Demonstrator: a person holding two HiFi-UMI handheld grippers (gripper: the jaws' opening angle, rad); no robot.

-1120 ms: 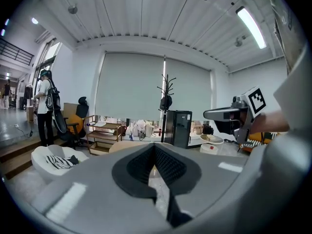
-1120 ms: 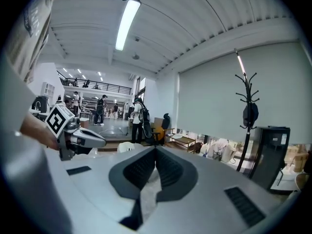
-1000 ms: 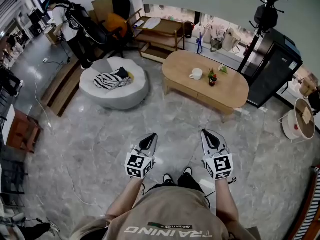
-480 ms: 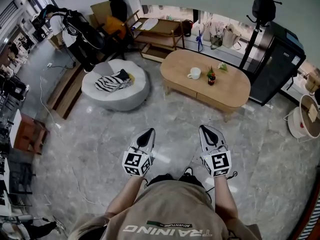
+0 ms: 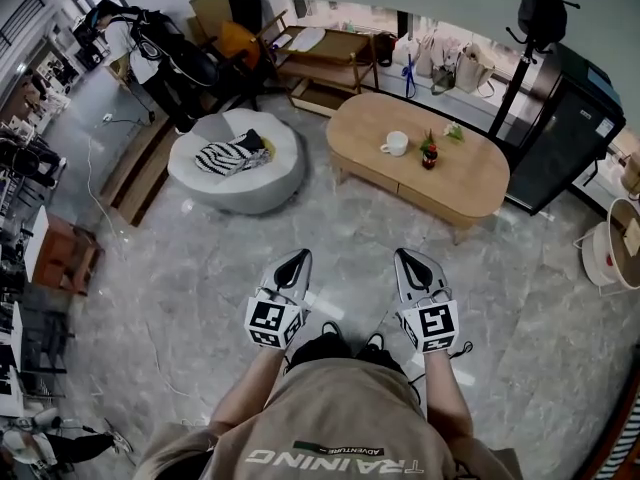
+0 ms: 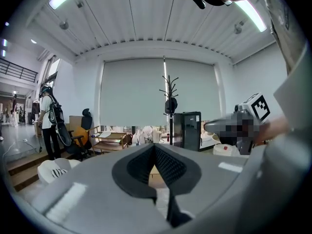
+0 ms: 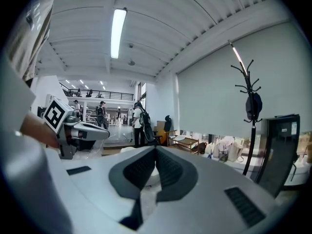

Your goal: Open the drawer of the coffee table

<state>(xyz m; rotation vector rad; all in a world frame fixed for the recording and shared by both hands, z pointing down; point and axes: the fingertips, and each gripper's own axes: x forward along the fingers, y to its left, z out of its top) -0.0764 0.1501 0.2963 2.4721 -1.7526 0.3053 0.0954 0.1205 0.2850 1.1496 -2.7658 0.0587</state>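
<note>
The oval wooden coffee table [image 5: 470,183] stands ahead on the stone floor, with its drawer front [image 5: 440,201] on the near side. On its top are a white cup [image 5: 393,144], a small bottle [image 5: 429,156] and a little plant [image 5: 455,131]. My left gripper [image 5: 297,261] and right gripper [image 5: 408,261] are held side by side in front of my body, well short of the table. Both are shut with nothing in them. In the left gripper view the jaws [image 6: 155,147] meet at their tips. The same holds in the right gripper view [image 7: 156,150].
A round grey pouffe [image 5: 250,190] with a striped cloth lies left of the table. A black cabinet [image 5: 560,133] and a coat stand [image 5: 530,38] are at the right, a wooden shelf cart [image 5: 325,63] behind. Wooden steps [image 5: 135,173] run along the left. A person with a backpack [image 6: 48,126] stands far off.
Both grippers have edged forward toward the table, staying shut and side by side. The head view has shifted slightly with my step.
</note>
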